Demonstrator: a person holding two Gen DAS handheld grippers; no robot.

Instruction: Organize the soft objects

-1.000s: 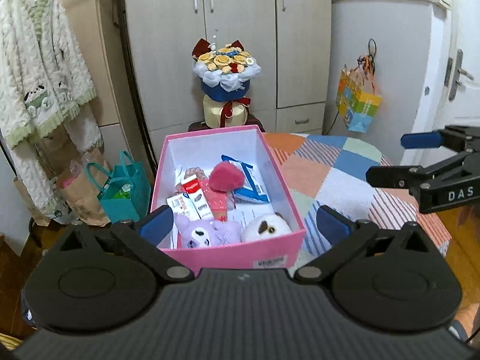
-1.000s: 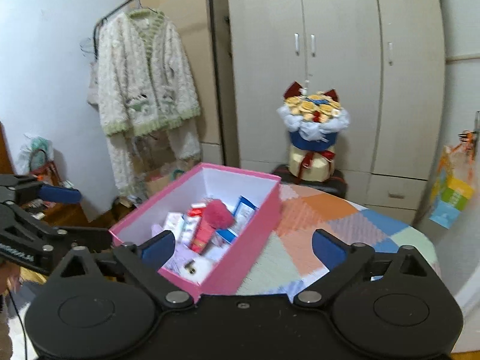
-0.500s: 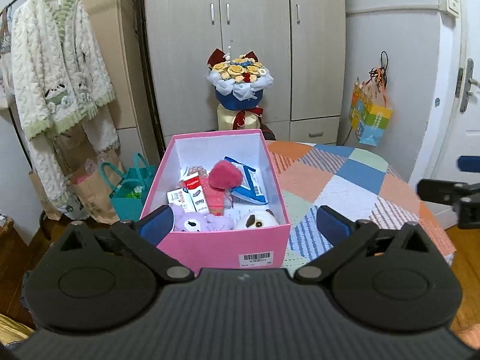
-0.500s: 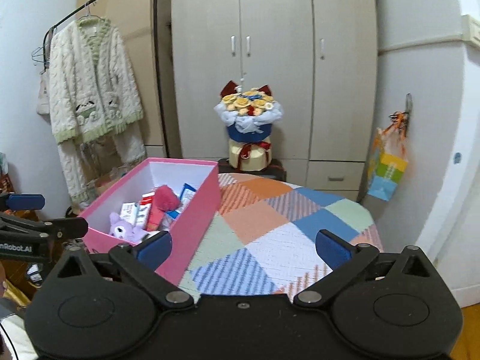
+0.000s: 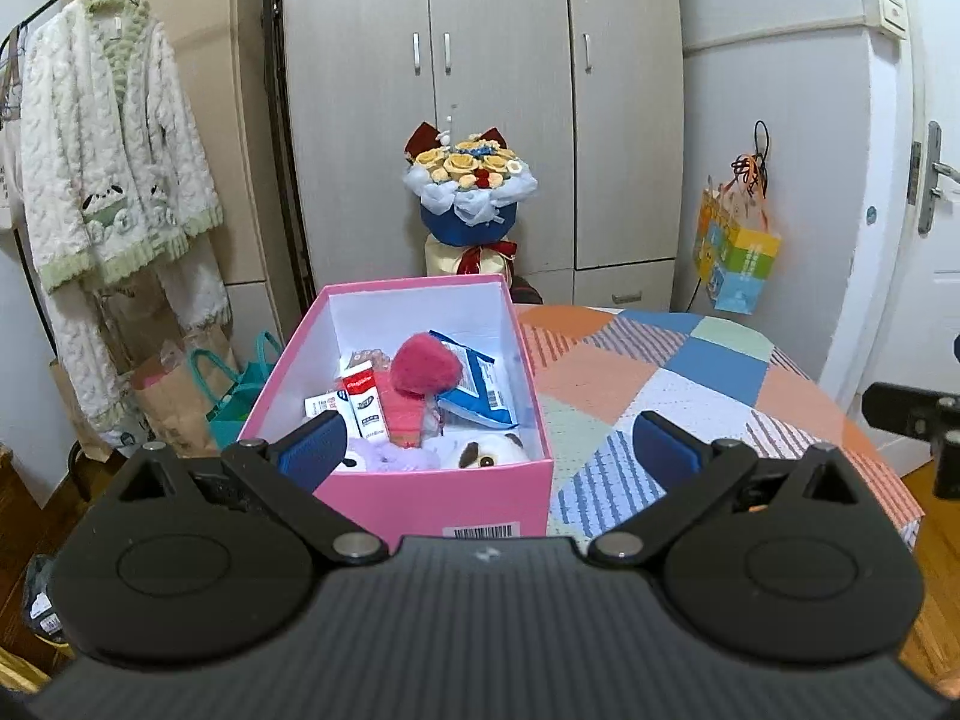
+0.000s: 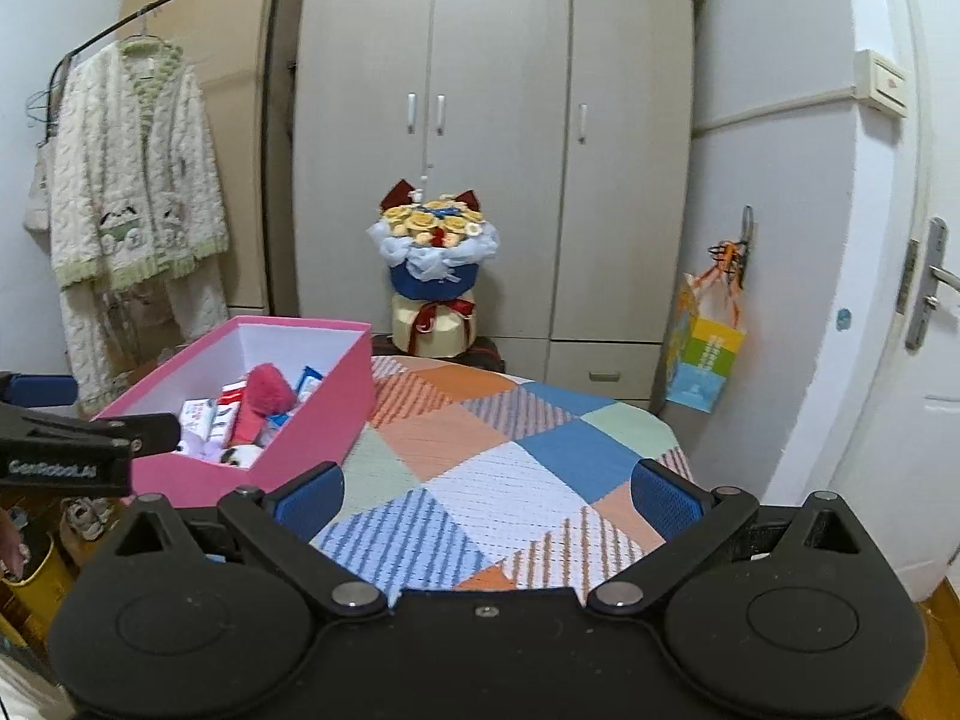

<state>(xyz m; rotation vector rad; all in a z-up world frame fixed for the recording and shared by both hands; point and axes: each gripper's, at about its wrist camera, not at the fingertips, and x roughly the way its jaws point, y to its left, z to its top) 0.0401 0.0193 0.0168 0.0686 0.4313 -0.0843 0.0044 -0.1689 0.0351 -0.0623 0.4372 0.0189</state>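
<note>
A pink box stands on the left part of a patchwork-covered table. Inside lie a red fluffy toy, a purple plush, a white dog plush, toothpaste boxes and a blue packet. My left gripper is open and empty, held back in front of the box. My right gripper is open and empty above the table's near right part; the box is to its left.
A flower bouquet stands behind the table in front of grey wardrobes. A fluffy cardigan hangs at the left, with bags on the floor below. A colourful gift bag hangs at the right near a door.
Both grippers have pulled back and up from the box. The right gripper has swung right, so the box now sits further left in its view. Both stay open.
</note>
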